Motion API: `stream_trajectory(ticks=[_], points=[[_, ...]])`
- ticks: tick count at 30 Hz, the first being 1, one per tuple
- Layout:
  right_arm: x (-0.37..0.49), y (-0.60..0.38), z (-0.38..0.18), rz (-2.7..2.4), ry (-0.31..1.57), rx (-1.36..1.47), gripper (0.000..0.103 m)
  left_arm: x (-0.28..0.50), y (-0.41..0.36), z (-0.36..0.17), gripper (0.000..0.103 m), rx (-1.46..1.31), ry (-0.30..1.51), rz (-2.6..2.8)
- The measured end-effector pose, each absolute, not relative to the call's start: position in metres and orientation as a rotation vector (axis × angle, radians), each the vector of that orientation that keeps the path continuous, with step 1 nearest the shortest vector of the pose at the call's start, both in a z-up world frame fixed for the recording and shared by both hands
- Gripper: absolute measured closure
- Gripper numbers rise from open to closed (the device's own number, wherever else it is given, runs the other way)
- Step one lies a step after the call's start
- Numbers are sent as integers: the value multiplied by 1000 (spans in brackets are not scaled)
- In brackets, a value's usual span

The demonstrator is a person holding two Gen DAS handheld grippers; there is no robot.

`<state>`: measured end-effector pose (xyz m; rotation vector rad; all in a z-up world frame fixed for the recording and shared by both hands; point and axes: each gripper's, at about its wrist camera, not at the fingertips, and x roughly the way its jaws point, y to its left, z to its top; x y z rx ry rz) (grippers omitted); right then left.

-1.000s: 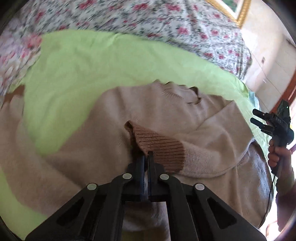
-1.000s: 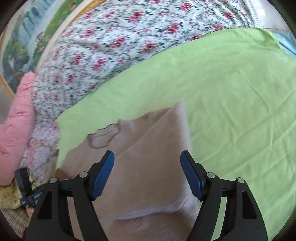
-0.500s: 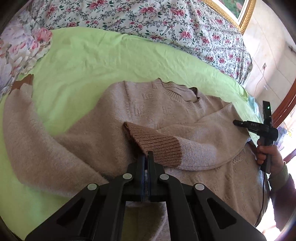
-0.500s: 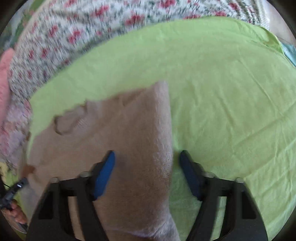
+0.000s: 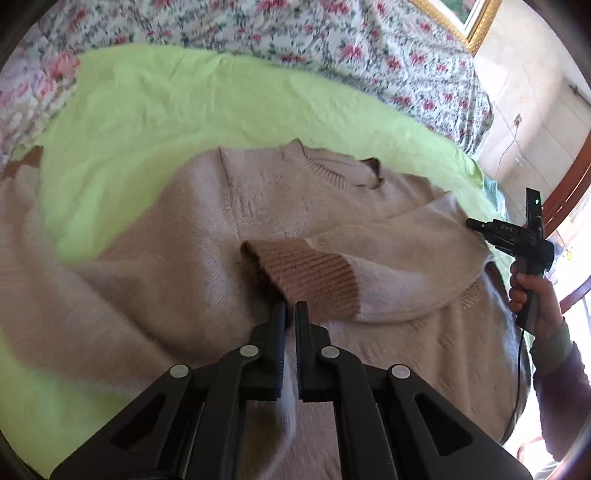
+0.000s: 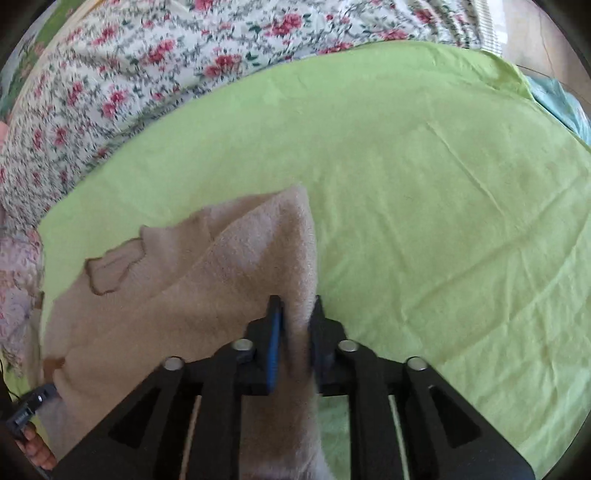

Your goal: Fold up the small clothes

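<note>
A beige knit sweater point(image 5: 236, 236) lies on a green sheet point(image 5: 155, 110), collar away from me. One sleeve is folded across the chest, its brown ribbed cuff point(image 5: 314, 280) in the middle. My left gripper point(image 5: 290, 310) is shut on a thin fold of the sweater just below the cuff. My right gripper point(image 6: 295, 306) is shut on the sweater's folded right edge point(image 6: 291, 258); it also shows in the left wrist view point(image 5: 476, 224) at the sweater's right side. The other sleeve point(image 5: 22, 236) trails off to the left.
A floral bedcover point(image 5: 295, 33) lies beyond the green sheet point(image 6: 443, 184). A wall with a framed picture point(image 5: 469, 14) and a socket stand at the far right. A blue cloth point(image 6: 565, 107) peeks out at the sheet's right corner.
My right gripper went from wide open over the sweater's edge to shut on it. My left gripper stayed shut on the sweater below the cuff.
</note>
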<state>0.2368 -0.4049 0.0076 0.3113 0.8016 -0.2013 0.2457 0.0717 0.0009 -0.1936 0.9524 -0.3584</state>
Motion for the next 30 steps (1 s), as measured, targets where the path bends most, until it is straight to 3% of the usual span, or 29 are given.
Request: stream_trajectory(ticks=[2, 3, 11, 21, 30], points=[[222, -393, 18, -157, 769, 328, 48, 237, 79, 9, 90, -226, 945, -354], [214, -384, 25, -140, 752, 321, 44, 231, 84, 13, 89, -240, 936, -344], [160, -299, 49, 88, 758, 291, 43, 200, 141, 33, 49, -307, 893, -161], [139, -246, 27, 203, 846, 335, 43, 219, 220, 40, 29, -436, 885, 21], [136, -230, 20, 254, 887, 356, 43, 334, 229, 41, 22, -145, 972, 255]])
